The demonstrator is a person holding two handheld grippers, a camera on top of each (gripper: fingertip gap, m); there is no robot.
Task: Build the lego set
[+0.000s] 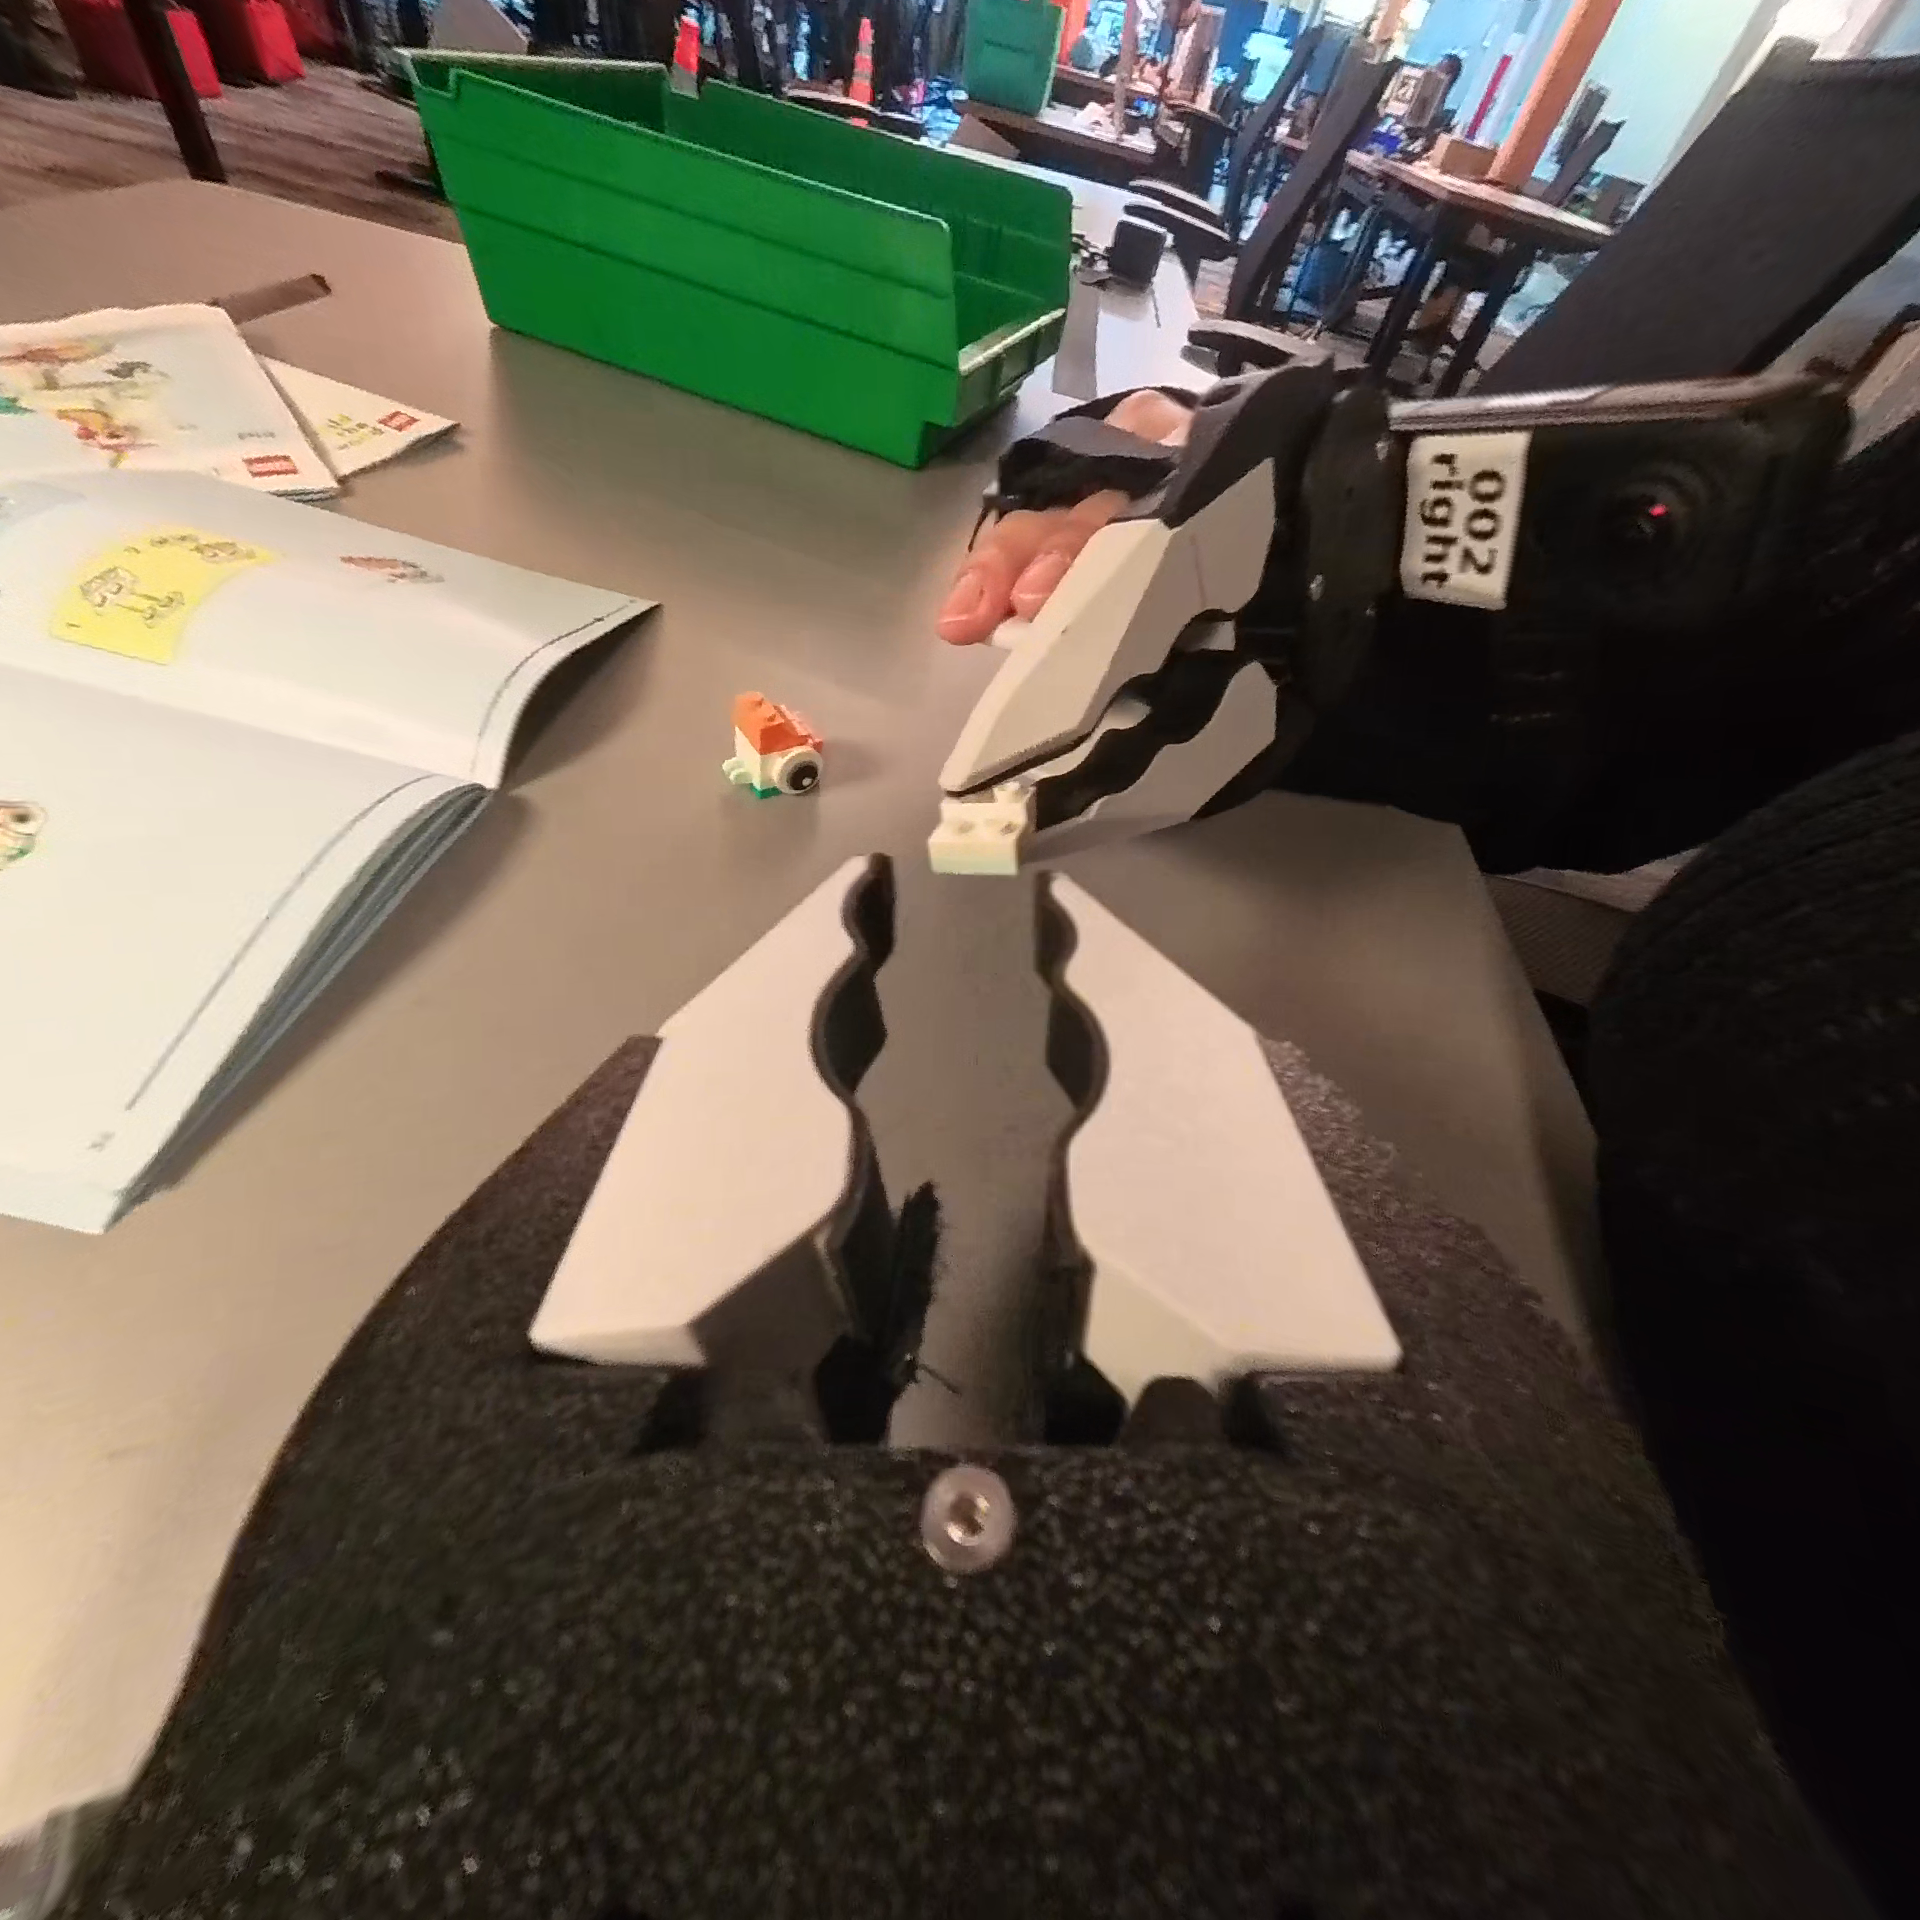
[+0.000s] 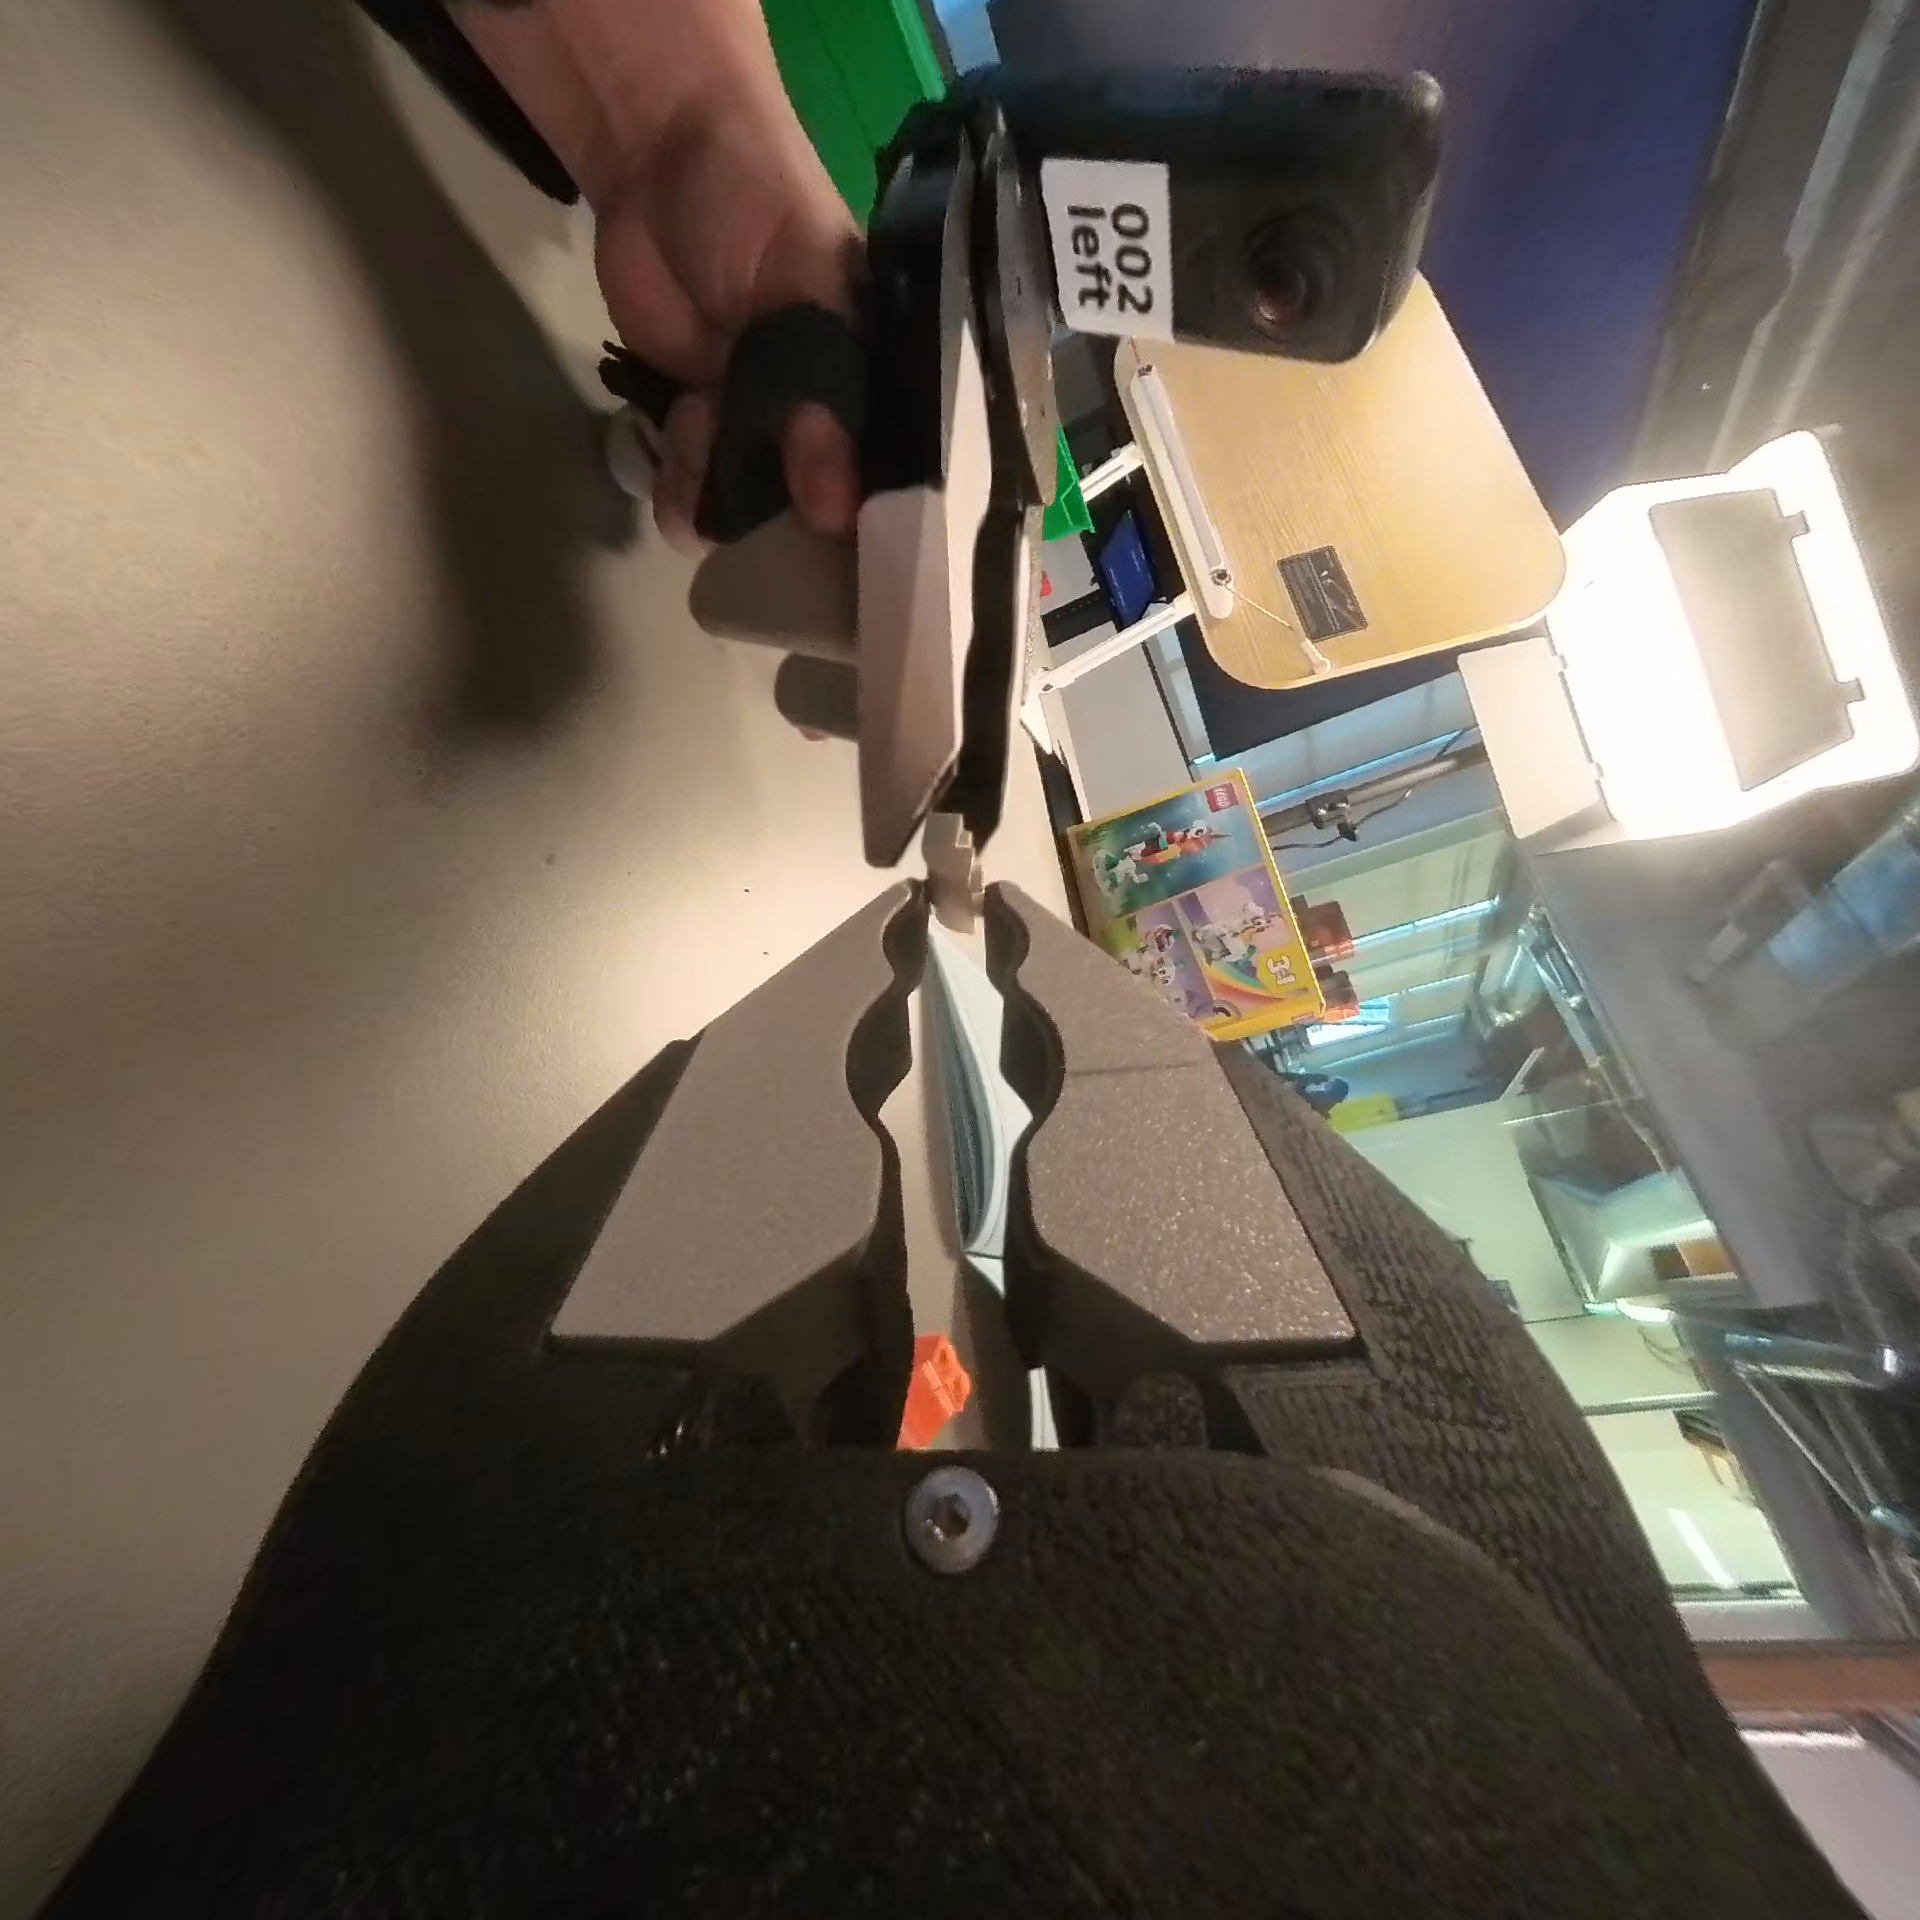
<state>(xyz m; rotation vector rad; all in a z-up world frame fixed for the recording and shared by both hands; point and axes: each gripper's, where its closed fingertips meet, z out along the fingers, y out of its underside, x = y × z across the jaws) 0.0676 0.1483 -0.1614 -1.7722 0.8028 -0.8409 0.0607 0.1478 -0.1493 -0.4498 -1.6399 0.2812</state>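
Observation:
My right gripper (image 2: 954, 902) is shut on a small white lego piece (image 2: 956, 878) and holds it above the grey table (image 1: 644, 540). In the left wrist view the right gripper (image 1: 997, 816) reaches in from the right with the white piece (image 1: 982, 840) at its tips. My left gripper (image 1: 961, 883) is open and empty, its tips just short of that piece. In the right wrist view the left gripper (image 2: 940, 821) points down at the piece. A small orange and white lego build with an eye (image 1: 774, 764) sits on the table beyond; its orange part (image 2: 935, 1392) shows between my right fingers.
An open instruction booklet (image 1: 260, 779) lies at the left, with two smaller booklets (image 1: 312, 436) behind it. A green bin (image 1: 748, 249) stands at the back. A lego box (image 2: 1195, 914) stands near the table edge. Chairs and tables stand beyond. Both grippers' tips are close together, under 4 cm apart.

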